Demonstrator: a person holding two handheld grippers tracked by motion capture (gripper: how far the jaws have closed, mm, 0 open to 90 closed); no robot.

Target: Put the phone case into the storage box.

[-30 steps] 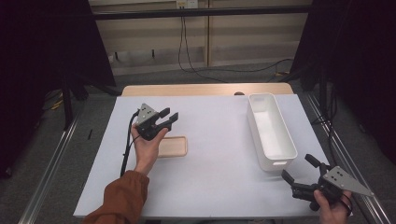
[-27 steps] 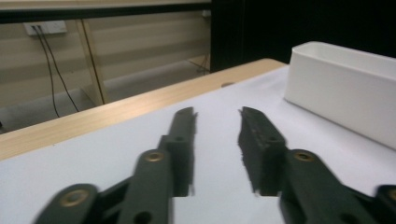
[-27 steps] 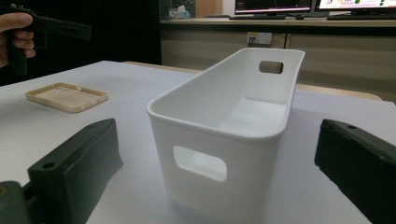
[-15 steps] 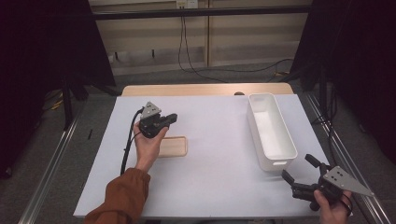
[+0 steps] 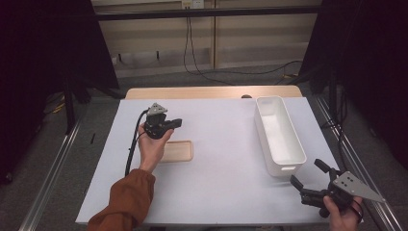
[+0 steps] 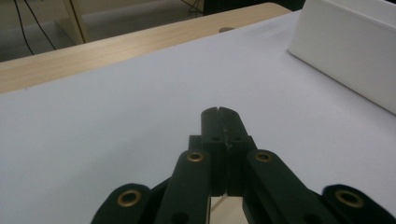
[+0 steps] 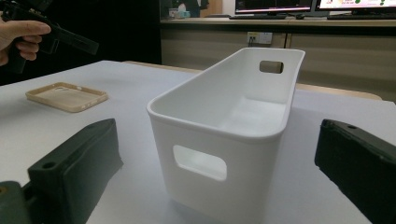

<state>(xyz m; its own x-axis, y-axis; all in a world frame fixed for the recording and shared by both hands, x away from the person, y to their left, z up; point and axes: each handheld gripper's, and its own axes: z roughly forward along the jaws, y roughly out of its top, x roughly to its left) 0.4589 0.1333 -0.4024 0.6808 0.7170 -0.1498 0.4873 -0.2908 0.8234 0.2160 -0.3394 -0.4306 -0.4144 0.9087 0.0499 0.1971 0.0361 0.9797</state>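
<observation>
Rust-orange sleeve point(image 5: 122, 204), black two-jaw left tool point(image 5: 177, 122), brass screws, grey three-cornered plate point(image 5: 358, 186)

No text, label, brand or number can be read anywhere.

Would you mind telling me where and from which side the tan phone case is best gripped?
Grip the phone case by one long raised rim, coming from above with one jaw inside the shallow shell and one outside. It lies flat, open side up, on the white table cover, so its edges offer little else to pinch. The left gripper, jaws shut, is closest.
</observation>
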